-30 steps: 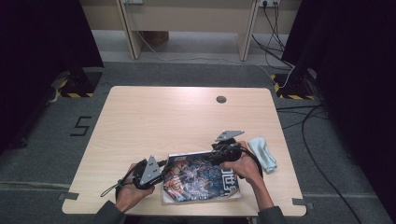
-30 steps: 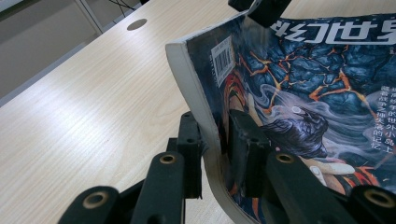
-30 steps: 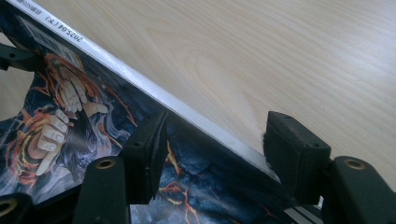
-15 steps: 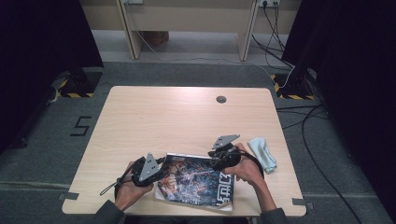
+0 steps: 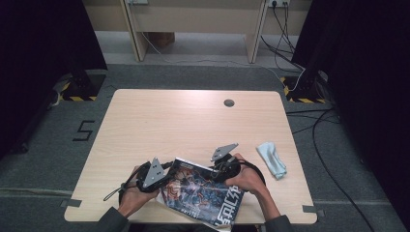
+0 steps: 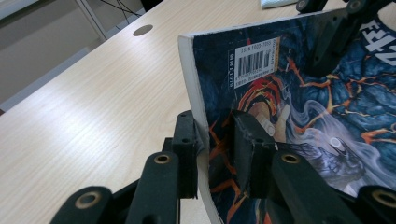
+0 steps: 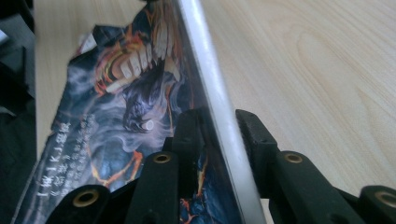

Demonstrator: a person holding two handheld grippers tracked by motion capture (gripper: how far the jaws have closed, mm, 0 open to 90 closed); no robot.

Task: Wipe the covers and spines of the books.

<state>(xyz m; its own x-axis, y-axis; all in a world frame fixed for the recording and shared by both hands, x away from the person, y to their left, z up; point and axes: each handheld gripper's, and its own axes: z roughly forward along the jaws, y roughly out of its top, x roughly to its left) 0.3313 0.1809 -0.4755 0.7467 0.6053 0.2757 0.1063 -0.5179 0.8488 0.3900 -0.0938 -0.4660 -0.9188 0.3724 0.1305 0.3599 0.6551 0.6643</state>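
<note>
Showing barcode [image 6: 254, 59] on magazine [image 6: 299, 116], left gripper [image 6: 215, 149] view

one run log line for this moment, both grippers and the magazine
left gripper: shut on magazine edge | right gripper: jaws just closing on far edge | glossy dark-covered magazine: near table edge, tilted | pale blue cloth: right, untouched

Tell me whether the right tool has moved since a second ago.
Yes. The right tool has shifted toward the table's near edge and away from the blue cloth, its jaws closing on the magazine.

The high view looks forward and down on the table [image 5: 193, 125]; both gripper views sit close, along their fingers, sharing the magazine [image 6: 299, 102].
</note>
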